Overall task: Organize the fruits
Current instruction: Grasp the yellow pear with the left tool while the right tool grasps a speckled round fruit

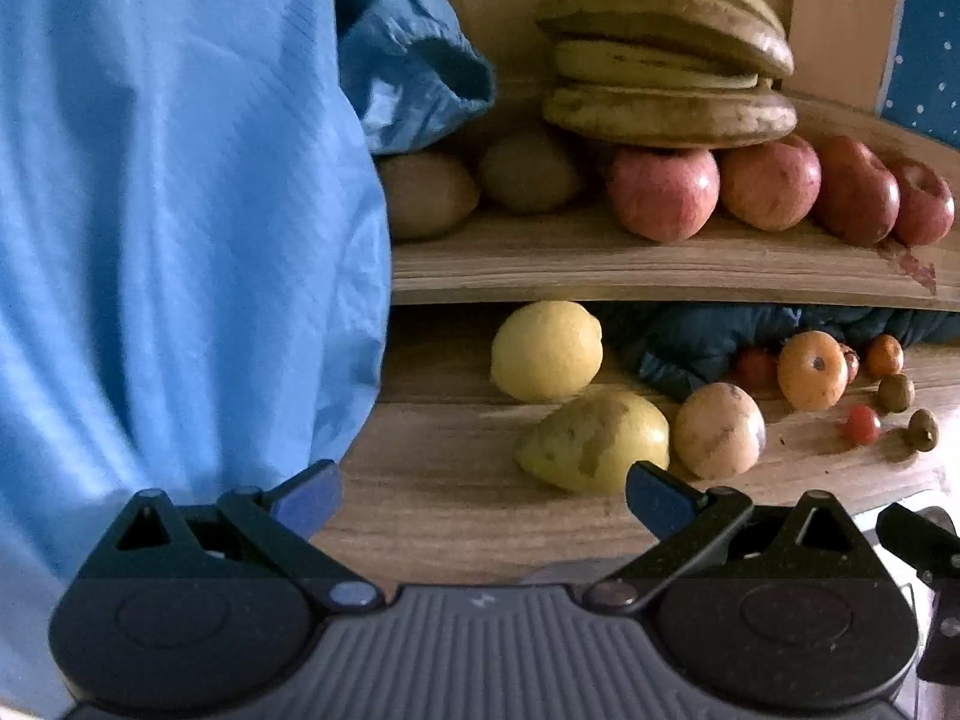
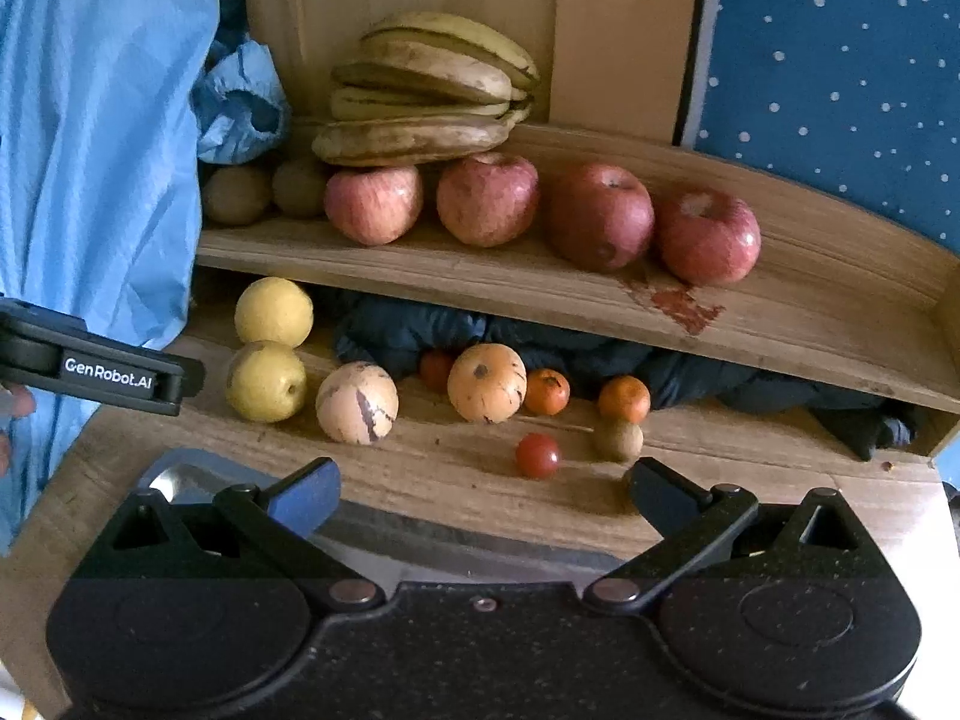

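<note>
Both grippers, left (image 1: 483,495) and right (image 2: 483,492), hang with jaws apart and empty above the wooden table (image 2: 450,480). Lemons (image 2: 273,312), oranges (image 2: 624,399) and a tomato (image 2: 538,455) lie there; apples (image 2: 597,216) and bananas (image 2: 429,90) fill the shelf (image 2: 480,282).

The wooden upper shelf (image 2: 540,288) carries four red apples (image 2: 600,216) in a row, two kiwis (image 2: 237,195) at the left, and bananas (image 2: 420,96) resting on the apples. The surface (image 2: 450,480) below holds yellow fruits (image 2: 267,381), oranges (image 2: 624,399) and a small tomato (image 2: 538,455).
</note>
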Available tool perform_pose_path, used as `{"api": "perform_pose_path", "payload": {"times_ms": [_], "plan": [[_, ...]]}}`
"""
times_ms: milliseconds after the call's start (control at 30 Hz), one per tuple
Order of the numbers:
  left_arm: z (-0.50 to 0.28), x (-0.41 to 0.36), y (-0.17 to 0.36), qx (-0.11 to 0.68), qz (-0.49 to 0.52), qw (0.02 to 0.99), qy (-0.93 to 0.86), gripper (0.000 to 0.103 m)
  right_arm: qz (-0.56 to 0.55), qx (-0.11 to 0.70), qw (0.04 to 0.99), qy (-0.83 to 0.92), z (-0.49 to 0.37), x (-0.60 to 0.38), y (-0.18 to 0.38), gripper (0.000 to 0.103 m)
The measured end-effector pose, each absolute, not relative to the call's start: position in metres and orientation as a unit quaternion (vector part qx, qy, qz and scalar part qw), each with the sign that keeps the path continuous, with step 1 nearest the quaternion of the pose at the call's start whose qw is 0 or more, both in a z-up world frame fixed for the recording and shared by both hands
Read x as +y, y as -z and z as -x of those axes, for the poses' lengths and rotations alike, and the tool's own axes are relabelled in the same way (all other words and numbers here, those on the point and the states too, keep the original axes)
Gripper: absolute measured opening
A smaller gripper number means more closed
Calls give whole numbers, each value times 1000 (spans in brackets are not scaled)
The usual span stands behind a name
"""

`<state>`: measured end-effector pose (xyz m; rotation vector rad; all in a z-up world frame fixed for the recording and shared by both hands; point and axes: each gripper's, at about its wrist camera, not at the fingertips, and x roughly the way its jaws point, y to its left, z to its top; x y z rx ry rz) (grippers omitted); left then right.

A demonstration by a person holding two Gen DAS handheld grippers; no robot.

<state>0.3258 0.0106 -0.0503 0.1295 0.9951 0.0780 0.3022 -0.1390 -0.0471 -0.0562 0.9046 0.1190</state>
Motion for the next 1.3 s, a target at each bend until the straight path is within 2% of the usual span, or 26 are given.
{"api": "perform_pose_path", "payload": {"times_ms": [267,767,1033,1167,1300], "plan": [[-351,28,69,497,-45,867,-13,103,59,451,887,-75,-326,-113,65,102],[-375,26,87,529,22,846,61,103,81,484,863,-119,-361,-75,96,90],[-389,25,102,554,36,827,90,102,81,491,859,-122,-368,-69,106,89],[-392,27,107,560,40,822,95,101,83,490,858,-129,-371,-67,110,80],[-390,31,106,554,35,825,104,101,96,487,857,-138,-372,-63,113,77]]}}
